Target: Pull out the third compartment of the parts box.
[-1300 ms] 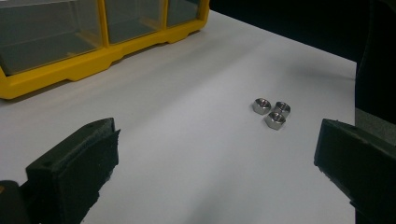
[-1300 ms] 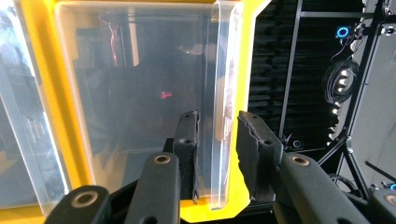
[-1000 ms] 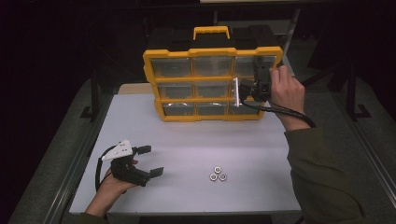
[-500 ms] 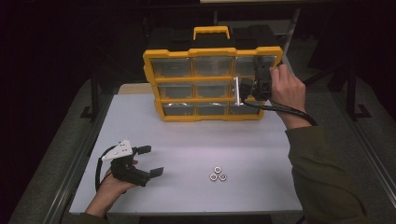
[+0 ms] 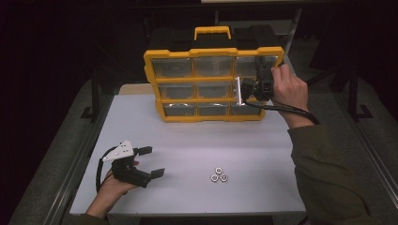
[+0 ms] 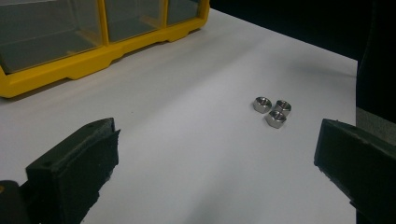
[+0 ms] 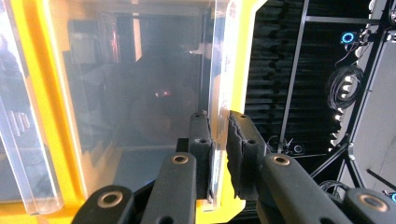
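Observation:
A yellow organizer case (image 5: 213, 51) with clear drawers stands upright at the back of the white table (image 5: 197, 140). My right gripper (image 5: 244, 90) is at its middle-right compartment, shut on the edge of a clear plastic drawer (image 5: 238, 91) that sticks out of the case. In the right gripper view the pads (image 7: 201, 140) pinch the clear drawer wall (image 7: 219, 70) beside the yellow frame (image 7: 37, 116). My left gripper (image 5: 154, 161) rests open at the table's front left, holding nothing. Three small metal nuts (image 5: 218, 175) lie clustered to its right, seen as nuts (image 6: 272, 111) ahead of the left gripper (image 6: 215, 154).
The case's yellow bottom edge (image 6: 93, 60) sits far ahead of the left gripper. Bare white table lies between case and nuts. Dark metal frames and cables (image 7: 345, 84) stand behind and beside the table.

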